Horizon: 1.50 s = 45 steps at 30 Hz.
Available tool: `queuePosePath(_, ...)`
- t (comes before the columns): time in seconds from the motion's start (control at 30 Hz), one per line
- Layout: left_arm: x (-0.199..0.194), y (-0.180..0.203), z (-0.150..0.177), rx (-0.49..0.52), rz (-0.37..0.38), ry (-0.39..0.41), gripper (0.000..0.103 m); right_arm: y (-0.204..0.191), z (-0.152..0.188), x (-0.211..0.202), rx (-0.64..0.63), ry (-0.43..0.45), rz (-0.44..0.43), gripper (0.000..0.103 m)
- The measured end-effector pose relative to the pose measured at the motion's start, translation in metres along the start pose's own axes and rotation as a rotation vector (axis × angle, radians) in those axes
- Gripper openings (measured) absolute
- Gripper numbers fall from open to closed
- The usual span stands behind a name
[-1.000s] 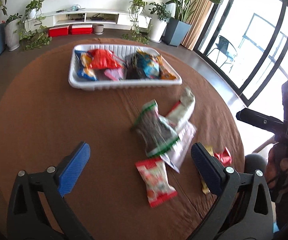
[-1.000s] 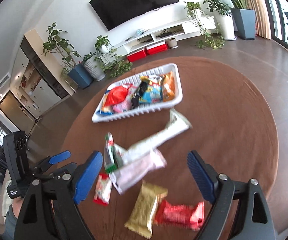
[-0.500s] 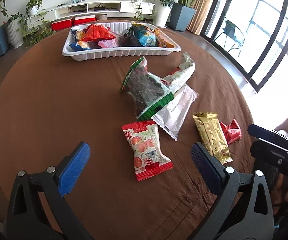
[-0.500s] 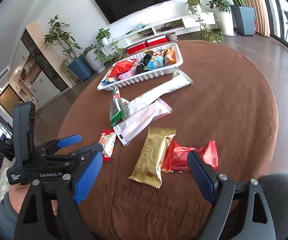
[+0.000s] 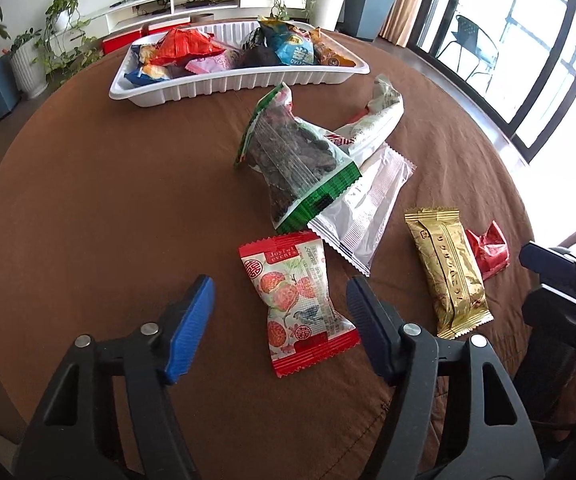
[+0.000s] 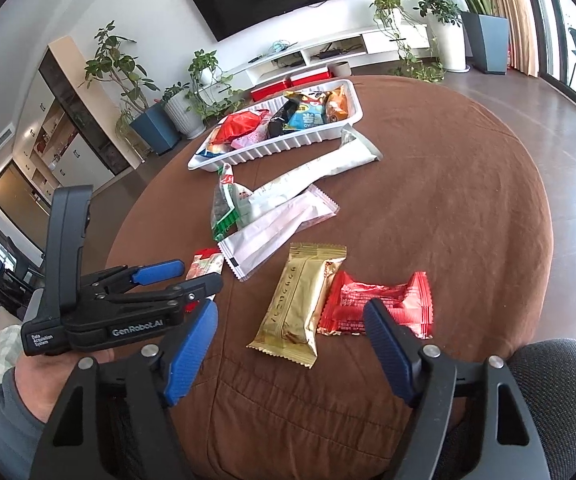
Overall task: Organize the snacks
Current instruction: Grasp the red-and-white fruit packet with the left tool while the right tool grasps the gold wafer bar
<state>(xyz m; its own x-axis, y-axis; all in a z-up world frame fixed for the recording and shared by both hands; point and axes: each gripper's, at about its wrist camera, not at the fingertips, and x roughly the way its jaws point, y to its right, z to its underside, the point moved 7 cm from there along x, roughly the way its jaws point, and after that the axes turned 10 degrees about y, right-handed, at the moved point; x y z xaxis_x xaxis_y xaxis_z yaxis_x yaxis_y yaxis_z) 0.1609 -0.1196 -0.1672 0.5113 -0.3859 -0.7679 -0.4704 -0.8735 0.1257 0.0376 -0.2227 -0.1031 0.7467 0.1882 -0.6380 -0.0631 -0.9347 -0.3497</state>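
1. While both my grippers hang over the brown table (image 5: 88, 200), the white tray (image 5: 244, 80) sits at its far side, already holding several snack bags: red, blue, black, orange.
2. My left gripper (image 5: 280, 300) has jaws apart, just been closing in, with the red-and-white candy pack (image 5: 299, 304) lying between them on the table; the pads aren't pressing it yet.
3. That candy pack is on the near side of the tray, well apart from it.
4. Between candy pack and tray lies a pile: green-edged bag (image 5: 295, 160) of dark snacks on top, leaning over a white pack (image 5: 367, 208) and a long white bag (image 5: 375, 120) whose far end lies just beside the tray's wall.
5. My right gripper (image 6: 288, 320) also has jaws apart, just been narrowing, nothing pinched.
6. The gold bar (image 6: 299, 304) lies between its fingers, flat on the table; the pads are clear of it.
7. Red pack (image 6: 379, 308) lies just beside the gold bar on its right, its left edge tucked under the bar; my right finger's tip overlaps it in the right wrist view, contact can't be told.
8. Gold bar and red pack are nearest me, farthest from the tray.
9. In the right wrist view my left hand (image 6: 60, 364) holds its gripper body, sleeve grey-green.
10. Behind the tray: plants, TV, low white shelf.
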Motion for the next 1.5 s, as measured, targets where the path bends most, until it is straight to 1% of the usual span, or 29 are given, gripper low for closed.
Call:
queuePosePath(0.07,0.001,0.001,0.000,0.008,-0.003,-0.001,0.064,-0.001,0.000,0.000,-0.005,-0.002,-0.001,0.078)
queuePosePath(0.13,0.003,0.001,-0.001,0.022,-0.010,-0.001,0.053,-0.003,0.000,0.001,-0.007,-0.009,-0.006,0.076)
queuePosePath(0.17,0.003,0.002,-0.002,0.027,-0.011,-0.003,0.051,-0.004,0.000,0.002,-0.008,-0.012,-0.009,0.076)
queuePosePath(0.23,0.004,0.003,-0.003,0.036,-0.006,-0.005,0.043,-0.005,0.002,0.003,-0.010,-0.018,-0.012,0.075)
queuePosePath(0.4,0.006,0.010,-0.002,0.087,-0.020,-0.013,0.043,-0.008,0.004,0.005,-0.016,-0.030,-0.016,0.075)
queuePosePath(0.5,0.006,0.011,-0.001,0.104,-0.020,-0.016,0.036,-0.010,0.005,0.005,-0.020,-0.037,-0.016,0.075)
queuePosePath(0.53,0.006,0.011,-0.001,0.109,-0.021,-0.018,0.035,-0.010,0.006,0.006,-0.022,-0.041,-0.016,0.075)
queuePosePath(0.87,0.002,0.008,0.003,0.129,-0.001,-0.024,0.032,-0.016,0.010,0.008,-0.028,-0.057,-0.021,0.075)
queuePosePath(0.93,-0.001,0.006,0.006,0.129,-0.001,-0.022,0.032,-0.016,0.011,0.011,-0.018,-0.069,-0.029,0.074)
queuePosePath(1.0,-0.005,0.003,0.010,0.128,-0.004,-0.026,0.032,-0.017,0.012,0.014,0.000,-0.085,-0.044,0.071)
queuePosePath(1.13,-0.012,-0.004,0.017,0.113,-0.002,-0.027,0.032,-0.020,0.012,0.020,0.009,-0.106,-0.059,0.070)
queuePosePath(1.5,-0.026,-0.015,0.028,0.071,0.009,-0.020,0.032,-0.017,0.010,0.054,-0.013,-0.181,-0.013,0.067)
